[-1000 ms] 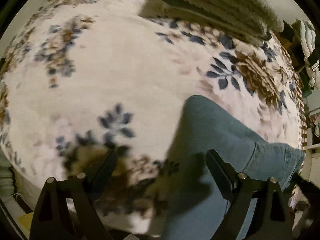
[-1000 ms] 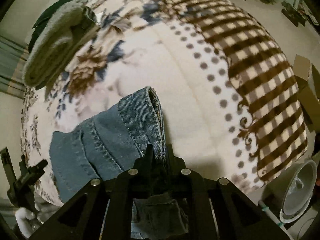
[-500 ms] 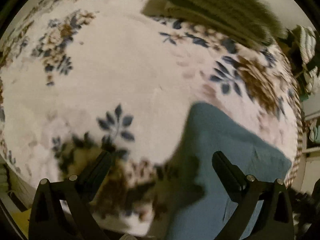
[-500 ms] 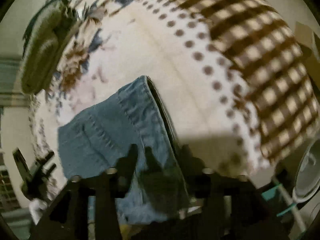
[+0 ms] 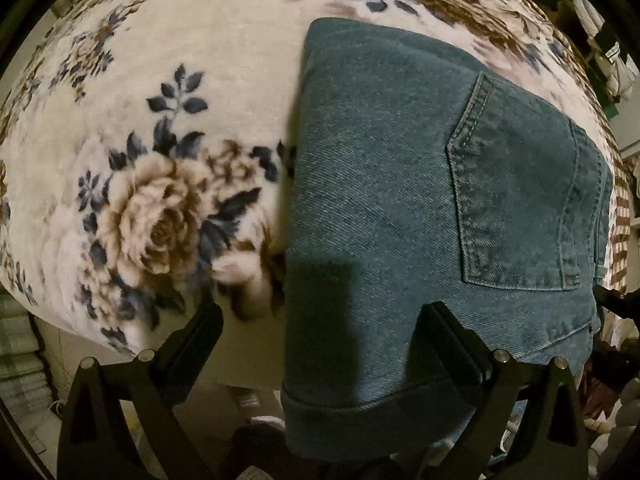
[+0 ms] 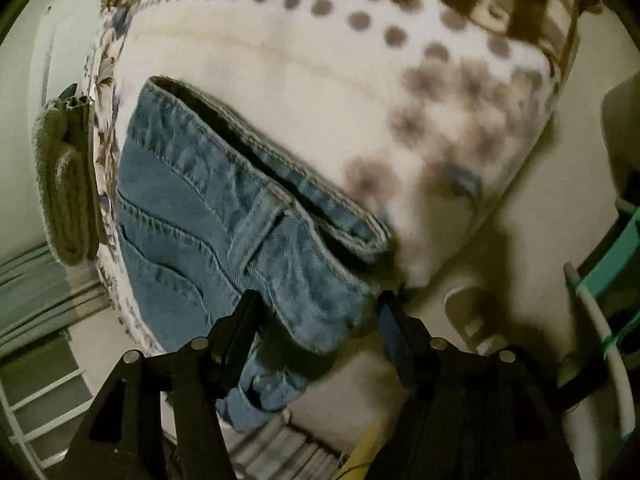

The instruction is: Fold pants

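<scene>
The folded jeans are being left flat on the bed at three o'clock; the left gripper is spread, and the right gripper, at six o'clock, is parted around the waistband.

Bed blanket: cream plush, brown roses with dark blue leaves; toward one edge a band of grey-brown dots, then a brown-and-cream check border.
Folded olive-grey towel: lying at the blanket's far edge.
Floor: pale, plain, in dim warm light with heavy shadow beside the bed.
Teal frame: at the right edge, partly out of view.
White rack of bars: lower left corner.
Hanging pale cloth: upper right, blurred.
</scene>
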### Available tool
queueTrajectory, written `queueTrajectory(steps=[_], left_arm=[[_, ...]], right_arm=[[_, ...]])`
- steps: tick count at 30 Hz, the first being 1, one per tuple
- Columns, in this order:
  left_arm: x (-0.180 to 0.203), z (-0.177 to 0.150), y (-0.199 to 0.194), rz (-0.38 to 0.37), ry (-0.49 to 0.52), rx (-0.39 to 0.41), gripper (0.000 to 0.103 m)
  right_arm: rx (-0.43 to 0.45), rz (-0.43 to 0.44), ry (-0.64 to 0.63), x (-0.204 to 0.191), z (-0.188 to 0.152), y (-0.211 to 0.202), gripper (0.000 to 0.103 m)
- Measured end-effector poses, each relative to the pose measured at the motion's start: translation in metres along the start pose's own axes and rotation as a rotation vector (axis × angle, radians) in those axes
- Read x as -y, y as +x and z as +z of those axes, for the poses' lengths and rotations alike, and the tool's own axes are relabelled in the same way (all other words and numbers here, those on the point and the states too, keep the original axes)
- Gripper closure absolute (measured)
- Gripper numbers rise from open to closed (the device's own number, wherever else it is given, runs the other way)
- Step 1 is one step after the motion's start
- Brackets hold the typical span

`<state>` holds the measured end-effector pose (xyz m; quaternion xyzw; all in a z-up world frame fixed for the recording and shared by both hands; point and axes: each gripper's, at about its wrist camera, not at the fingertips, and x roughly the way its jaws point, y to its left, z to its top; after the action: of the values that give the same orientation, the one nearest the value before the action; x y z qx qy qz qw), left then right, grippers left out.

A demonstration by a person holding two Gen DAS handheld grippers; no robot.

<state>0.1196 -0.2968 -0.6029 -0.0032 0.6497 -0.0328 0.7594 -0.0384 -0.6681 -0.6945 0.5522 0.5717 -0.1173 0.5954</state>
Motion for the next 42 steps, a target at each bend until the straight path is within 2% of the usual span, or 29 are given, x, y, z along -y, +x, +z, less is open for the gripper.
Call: queueTrajectory(steps=[1, 5, 9, 12, 14, 16, 17, 20, 21, 25, 26, 27, 28, 29, 31, 33, 36, 40, 42], left_arm=[[0.001, 0.001, 0.000, 0.000, 0.001, 0.000, 0.000], [0.007, 0.003, 0.003, 0.005, 0.012, 0.000, 0.000], [0.005, 0.004, 0.012, -0.030, -0.002, -0.015, 0.000], [0.005, 0.002, 0.014, -0.035, -0.009, -0.025, 0.000], [0.002, 0.002, 0.016, -0.050, -0.032, -0.038, 0.000], [-0.007, 0.003, 0.016, -0.106, -0.084, -0.055, 0.000], [-0.013, 0.004, 0.016, -0.142, -0.109, -0.056, 0.000], [-0.026, 0.006, 0.019, -0.249, -0.158, -0.041, 0.000], [-0.029, 0.007, 0.022, -0.277, -0.166, -0.041, 0.000], [-0.034, 0.009, 0.039, -0.337, -0.205, -0.045, 0.000], [-0.034, 0.009, 0.040, -0.343, -0.212, -0.043, 0.000], [-0.034, 0.010, 0.040, -0.349, -0.219, -0.035, 0.000], [-0.034, 0.012, 0.039, -0.355, -0.221, -0.025, 0.000], [-0.033, 0.013, 0.037, -0.357, -0.219, -0.021, 0.000], [-0.033, 0.013, 0.037, -0.365, -0.216, -0.021, 0.000], [-0.033, 0.016, 0.038, -0.372, -0.215, -0.018, 0.000], [-0.034, 0.017, 0.038, -0.382, -0.201, -0.013, 0.000], [-0.036, 0.024, 0.038, -0.411, -0.215, -0.001, 0.000], [-0.038, 0.024, 0.039, -0.422, -0.226, 0.015, 0.000]], right_arm=[[0.017, -0.002, -0.017, -0.005, -0.001, 0.001, 0.058], [0.074, -0.086, -0.119, -0.027, -0.012, -0.007, 0.074], [0.112, -0.138, -0.245, -0.050, -0.022, -0.017, 0.079], [0.085, -0.118, -0.168, -0.031, -0.010, -0.007, 0.079], [0.041, -0.002, -0.037, -0.011, -0.001, 0.003, 0.071], [0.031, 0.078, 0.012, -0.003, -0.001, 0.003, 0.063], [0.025, 0.135, 0.006, -0.003, -0.006, 0.002, 0.051], [-0.006, 0.250, -0.036, -0.006, -0.020, 0.006, 0.024], [-0.029, 0.259, -0.054, -0.009, -0.024, 0.014, 0.022], [-0.082, 0.270, -0.103, -0.021, -0.035, 0.049, 0.020], [-0.063, 0.272, -0.116, -0.027, -0.037, 0.056, 0.012], [-0.039, 0.278, -0.124, -0.033, -0.039, 0.057, 0.009], [-0.021, 0.284, -0.129, -0.038, -0.042, 0.058, 0.009], [0.005, 0.333, -0.154, -0.044, -0.046, 0.058, 0.010], [0.045, 0.326, -0.196, -0.055, -0.054, 0.052, 0.011], [0.031, 0.290, -0.230, -0.060, -0.057, 0.061, 0.011], [0.030, 0.374, -0.129, -0.052, -0.045, 0.073, 0.011], [0.075, 0.511, -0.114, -0.076, -0.040, 0.059, 0.013], [0.067, 0.435, -0.179, -0.090, -0.037, 0.066, 0.013]])
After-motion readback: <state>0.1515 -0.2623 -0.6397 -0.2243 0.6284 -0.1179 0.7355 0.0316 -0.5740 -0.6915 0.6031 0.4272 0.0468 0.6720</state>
